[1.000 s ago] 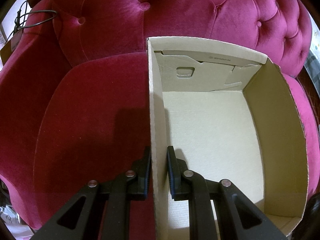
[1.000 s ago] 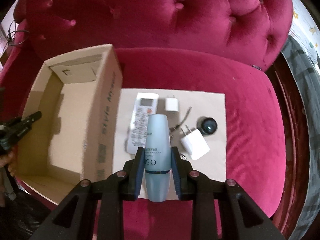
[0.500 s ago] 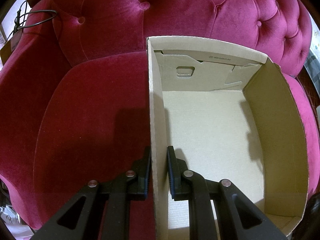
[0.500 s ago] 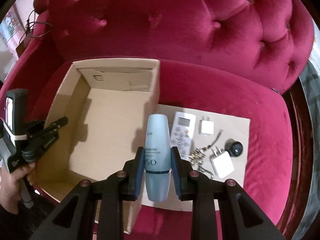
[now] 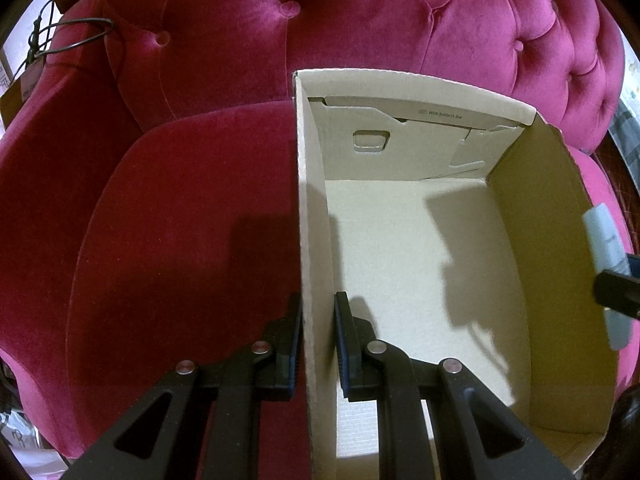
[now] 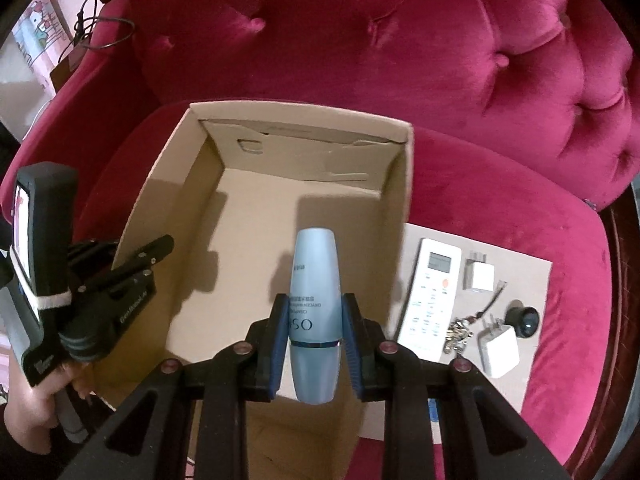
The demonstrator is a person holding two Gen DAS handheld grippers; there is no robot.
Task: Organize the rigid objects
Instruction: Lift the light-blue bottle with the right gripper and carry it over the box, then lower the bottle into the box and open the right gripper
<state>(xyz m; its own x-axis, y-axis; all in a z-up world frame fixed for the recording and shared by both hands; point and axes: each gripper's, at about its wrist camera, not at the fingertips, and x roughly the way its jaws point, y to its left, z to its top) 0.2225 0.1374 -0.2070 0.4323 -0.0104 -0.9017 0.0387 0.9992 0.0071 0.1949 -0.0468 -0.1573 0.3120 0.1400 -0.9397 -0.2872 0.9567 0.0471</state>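
An open cardboard box [image 6: 192, 184] sits on a red velvet sofa seat; it also shows in the left wrist view [image 5: 540, 240]. My left gripper [image 5: 316, 320] is shut on the box's left wall, one finger inside, one outside; it shows in the right wrist view [image 6: 148, 256]. My right gripper [image 6: 315, 316] is shut on a pale blue bottle [image 6: 315, 280] and holds it above the box's inside, near the right wall. The bottle [image 5: 606, 256] shows over the right wall in the left wrist view.
On a cardboard sheet [image 6: 532, 280] right of the box lie a white remote [image 6: 432, 292], a small white plug [image 6: 480, 276], a larger white charger [image 6: 500, 350], a key bunch [image 6: 458, 330] and a black round object [image 6: 524, 318]. The tufted sofa back [image 6: 400, 40] rises behind.
My right gripper has carried the blue bottle leftward from above the cardboard sheet to above the box. The left gripper has stayed on the box wall.
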